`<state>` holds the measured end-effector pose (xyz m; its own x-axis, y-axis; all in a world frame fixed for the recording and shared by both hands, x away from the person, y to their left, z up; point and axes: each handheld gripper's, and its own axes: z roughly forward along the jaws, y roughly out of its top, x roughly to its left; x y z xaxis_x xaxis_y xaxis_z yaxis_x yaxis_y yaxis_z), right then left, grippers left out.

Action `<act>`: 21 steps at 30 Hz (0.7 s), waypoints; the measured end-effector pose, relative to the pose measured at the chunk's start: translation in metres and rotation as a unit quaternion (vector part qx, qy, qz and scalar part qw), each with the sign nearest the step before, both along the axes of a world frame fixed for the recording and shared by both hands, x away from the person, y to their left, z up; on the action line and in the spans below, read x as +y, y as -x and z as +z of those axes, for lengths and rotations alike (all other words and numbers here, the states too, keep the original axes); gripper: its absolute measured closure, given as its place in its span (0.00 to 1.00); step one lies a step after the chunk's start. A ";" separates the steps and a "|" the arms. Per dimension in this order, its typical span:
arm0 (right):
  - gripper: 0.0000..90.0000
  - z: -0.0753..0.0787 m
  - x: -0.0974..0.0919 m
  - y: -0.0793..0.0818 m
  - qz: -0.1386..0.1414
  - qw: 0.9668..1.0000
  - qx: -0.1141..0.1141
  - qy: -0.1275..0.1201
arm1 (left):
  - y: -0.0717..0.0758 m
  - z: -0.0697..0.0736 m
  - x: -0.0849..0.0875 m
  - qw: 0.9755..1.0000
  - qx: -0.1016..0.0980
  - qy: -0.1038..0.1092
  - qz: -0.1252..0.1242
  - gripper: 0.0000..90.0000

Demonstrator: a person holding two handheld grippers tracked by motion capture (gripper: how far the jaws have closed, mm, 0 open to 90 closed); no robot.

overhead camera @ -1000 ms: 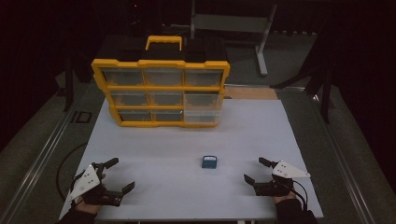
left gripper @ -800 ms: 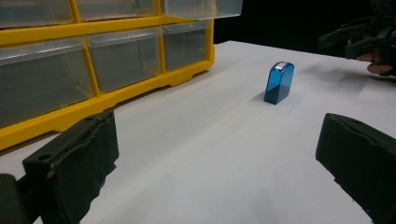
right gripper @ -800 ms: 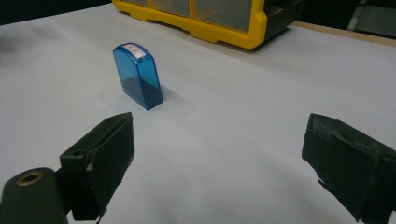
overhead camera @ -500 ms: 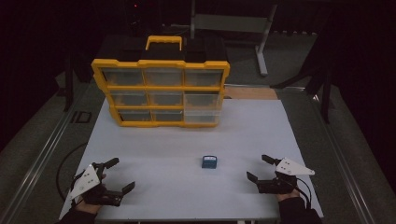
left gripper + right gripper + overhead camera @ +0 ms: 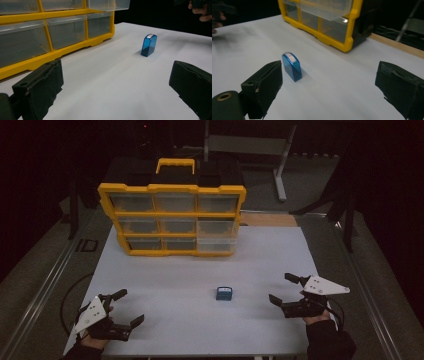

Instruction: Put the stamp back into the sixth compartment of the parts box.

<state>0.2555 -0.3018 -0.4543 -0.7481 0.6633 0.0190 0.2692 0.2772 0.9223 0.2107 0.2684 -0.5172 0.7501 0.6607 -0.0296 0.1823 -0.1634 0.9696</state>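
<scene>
A small translucent blue case [image 5: 224,293] [image 5: 149,45] [image 5: 292,66] stands upright on the white table [image 5: 165,275], near the front middle. Behind it a yellow organizer [image 5: 172,215] [image 5: 62,51] [image 5: 337,40] with clear drawers stands upright; one drawer [image 5: 324,7] in its right column sticks out a little. My left gripper [image 5: 131,306] [image 5: 116,75] rests open at the front left, well apart from the case. Off to the case's right my right gripper [image 5: 280,287] [image 5: 328,75] is held open, nothing between its jaws.
A wooden strip [image 5: 267,219] lies along the table's far right edge. A metal stand [image 5: 280,170] is on the dark floor behind. A black cable [image 5: 67,297] loops off the left gripper past the table's left edge.
My right gripper has drifted slightly right and away from the front edge. The left gripper and the blue case have stayed put.
</scene>
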 end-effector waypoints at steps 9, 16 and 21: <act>0.08 0.031 0.008 -0.015 0.031 0.999 -0.017 0.000 | 0.000 0.000 0.000 1.000 0.002 -0.004 -0.004 0.01; 0.08 0.041 0.019 -0.023 0.055 0.998 -0.020 -0.004 | 0.000 0.000 -0.001 1.000 0.003 0.000 -0.004 0.01; 0.08 0.046 0.035 -0.029 0.077 0.997 -0.020 -0.008 | 0.000 0.000 -0.001 1.000 0.003 -0.002 -0.005 0.00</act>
